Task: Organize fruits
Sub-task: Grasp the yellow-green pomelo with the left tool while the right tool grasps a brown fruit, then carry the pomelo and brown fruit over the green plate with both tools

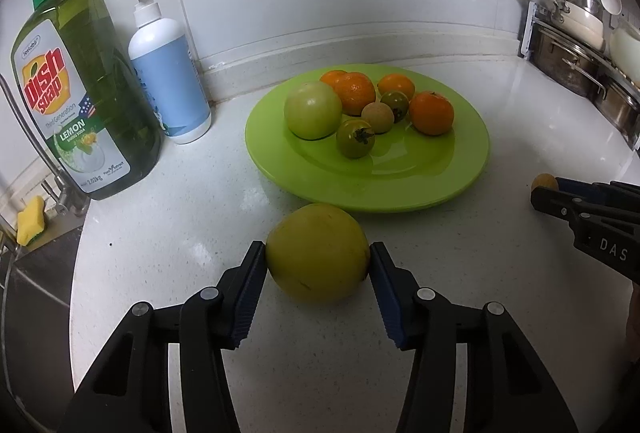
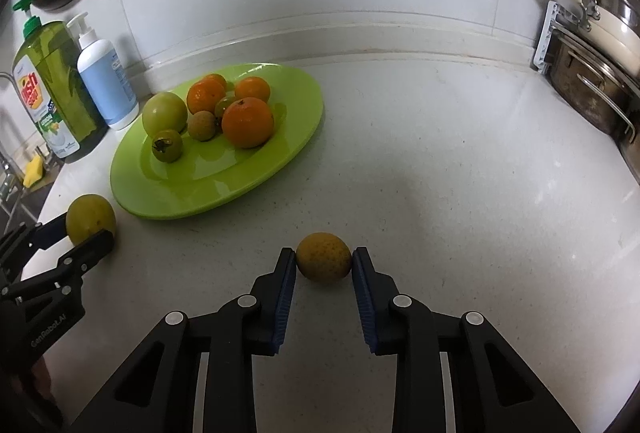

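A green plate [image 1: 460, 169] [image 2: 280, 153] on the white counter holds several fruits: oranges [image 1: 431, 113], green tomatoes [image 1: 355, 138] and a large green fruit [image 1: 313, 109]. My left gripper [image 1: 318, 257] is shut on a large yellow-green fruit [image 1: 317, 253] [image 2: 90, 219] that rests on the counter just in front of the plate. My right gripper [image 2: 324, 259] is shut on a small speckled yellow-orange fruit [image 2: 324, 257] [image 1: 544, 181] on the counter, to the right of the plate.
A green dish soap bottle [image 1: 80, 93] and a white-and-blue pump bottle [image 1: 168, 73] stand at the back left. A sink with a yellow sponge [image 1: 30, 219] lies at the far left. Pots and pans [image 1: 580, 33] stand at the back right.
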A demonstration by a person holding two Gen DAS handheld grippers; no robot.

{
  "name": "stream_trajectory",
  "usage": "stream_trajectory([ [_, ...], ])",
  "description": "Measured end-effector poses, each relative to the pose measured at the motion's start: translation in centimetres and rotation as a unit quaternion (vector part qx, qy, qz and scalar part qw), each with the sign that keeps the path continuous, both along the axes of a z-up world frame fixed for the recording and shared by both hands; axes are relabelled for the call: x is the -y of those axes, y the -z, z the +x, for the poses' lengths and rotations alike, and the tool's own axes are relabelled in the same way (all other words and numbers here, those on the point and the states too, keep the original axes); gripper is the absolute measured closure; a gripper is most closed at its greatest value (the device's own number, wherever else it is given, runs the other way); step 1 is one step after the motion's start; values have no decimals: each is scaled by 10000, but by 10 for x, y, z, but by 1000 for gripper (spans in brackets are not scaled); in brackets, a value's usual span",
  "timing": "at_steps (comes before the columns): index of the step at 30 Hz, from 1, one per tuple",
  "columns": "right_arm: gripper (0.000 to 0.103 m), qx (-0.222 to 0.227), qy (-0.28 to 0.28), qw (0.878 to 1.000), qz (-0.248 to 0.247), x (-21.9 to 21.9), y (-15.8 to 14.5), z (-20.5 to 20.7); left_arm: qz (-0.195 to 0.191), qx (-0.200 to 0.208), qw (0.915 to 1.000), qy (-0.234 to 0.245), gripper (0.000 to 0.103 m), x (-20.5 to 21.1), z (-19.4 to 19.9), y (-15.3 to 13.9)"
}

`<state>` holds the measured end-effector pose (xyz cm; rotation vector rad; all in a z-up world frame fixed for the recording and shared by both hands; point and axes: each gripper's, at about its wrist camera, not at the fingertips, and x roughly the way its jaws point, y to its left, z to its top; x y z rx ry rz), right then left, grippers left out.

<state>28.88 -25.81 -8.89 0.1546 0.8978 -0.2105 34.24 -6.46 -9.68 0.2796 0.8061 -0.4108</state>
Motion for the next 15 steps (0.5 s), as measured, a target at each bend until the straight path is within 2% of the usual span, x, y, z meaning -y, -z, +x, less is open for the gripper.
stream_trajectory([
  [15, 73, 179, -150, 9997, 20, -3, -14, -8, -154, 157, 9998, 39, 52, -2, -12, -20],
])
